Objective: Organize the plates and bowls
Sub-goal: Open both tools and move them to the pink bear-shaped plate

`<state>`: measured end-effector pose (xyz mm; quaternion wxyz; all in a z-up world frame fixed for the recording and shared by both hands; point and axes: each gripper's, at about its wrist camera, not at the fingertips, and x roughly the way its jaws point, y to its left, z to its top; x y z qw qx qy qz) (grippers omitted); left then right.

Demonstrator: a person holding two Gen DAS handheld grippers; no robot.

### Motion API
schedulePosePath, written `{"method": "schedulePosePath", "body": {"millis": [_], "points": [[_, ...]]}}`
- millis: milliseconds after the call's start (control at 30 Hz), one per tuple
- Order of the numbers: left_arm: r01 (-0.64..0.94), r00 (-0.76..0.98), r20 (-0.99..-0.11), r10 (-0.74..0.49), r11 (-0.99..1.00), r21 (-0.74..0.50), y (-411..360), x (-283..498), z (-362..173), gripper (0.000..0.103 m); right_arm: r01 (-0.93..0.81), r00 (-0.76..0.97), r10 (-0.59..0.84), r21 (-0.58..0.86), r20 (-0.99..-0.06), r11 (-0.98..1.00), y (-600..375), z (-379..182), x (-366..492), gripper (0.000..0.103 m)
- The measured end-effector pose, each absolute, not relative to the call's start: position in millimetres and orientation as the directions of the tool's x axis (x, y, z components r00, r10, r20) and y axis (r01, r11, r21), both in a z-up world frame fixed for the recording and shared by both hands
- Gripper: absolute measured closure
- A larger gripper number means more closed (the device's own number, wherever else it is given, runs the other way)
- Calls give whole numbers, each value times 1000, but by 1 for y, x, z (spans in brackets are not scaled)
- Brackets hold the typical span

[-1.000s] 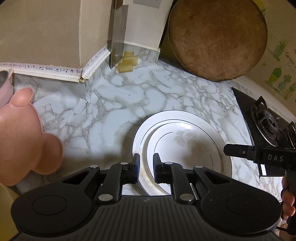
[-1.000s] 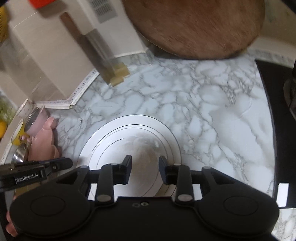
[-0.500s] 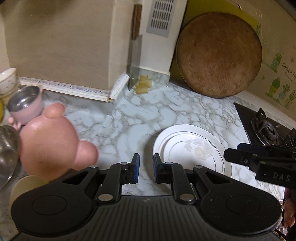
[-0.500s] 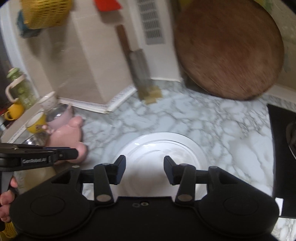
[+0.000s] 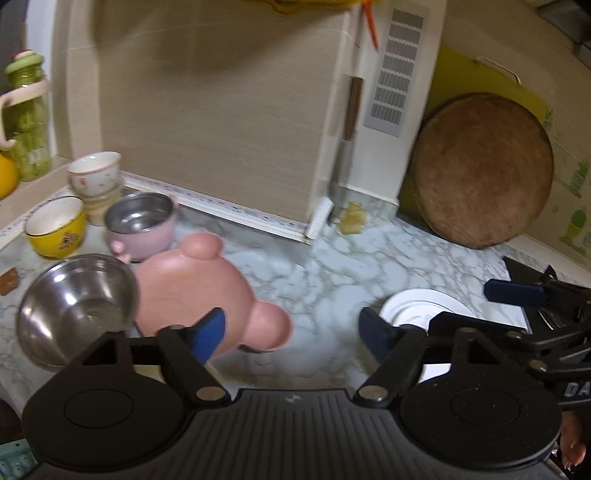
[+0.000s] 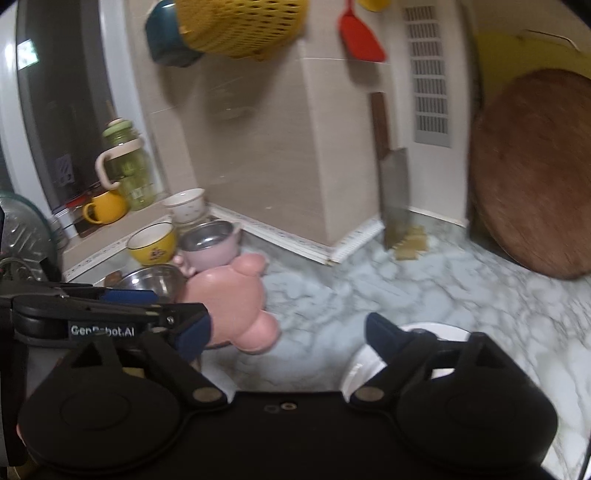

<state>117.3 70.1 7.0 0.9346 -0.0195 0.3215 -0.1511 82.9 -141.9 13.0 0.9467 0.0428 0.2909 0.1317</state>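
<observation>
Two stacked white plates [image 5: 421,304] lie on the marble counter [image 5: 332,273], low and right in both views [image 6: 439,330]. A pink bear-shaped plate [image 5: 195,284] sits left of them, next to a steel bowl [image 5: 77,306], a pink steel-lined bowl [image 5: 142,225], a yellow bowl [image 5: 55,225] and a white floral bowl [image 5: 94,173] stacked on another. My left gripper [image 5: 291,332] hangs above the counter, its jaws opening, with nothing between them. My right gripper [image 6: 288,332] is beside it, also opening and holding nothing. Neither touches the plates.
A round wooden board [image 5: 484,170] leans on the back wall at the right, and a cleaver [image 6: 395,195] stands at the wall corner. A green jar [image 6: 129,173] and a yellow mug [image 6: 107,206] stand on the left ledge. A yellow colander [image 6: 240,26] hangs overhead.
Both grippers have pulled back and risen from the white plates, and both sets of jaws have swung wide apart. The bowls at the left have come into view.
</observation>
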Motion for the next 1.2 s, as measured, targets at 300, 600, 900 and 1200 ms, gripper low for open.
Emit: {"method": "schedulePosePath", "body": {"millis": [300, 600, 900, 1200], "points": [[251, 753, -602, -266, 962, -111, 110, 149, 10, 22, -227, 779, 262, 134, -569, 965, -105, 5, 112, 0], [260, 714, -654, -249, 962, -82, 145, 225, 9, 22, -179, 727, 245, 167, -642, 970, -90, -16, 147, 0], [307, 648, -723, -241, 951, -43, 149, 288, -10, 22, -137, 670, 210, 159, -712, 978, -77, -43, 181, 4], [324, 603, -765, -225, 946, -22, 140, 325, -34, 22, -58, 553, 174, 171, -815, 984, -75, -84, 229, 36]]}}
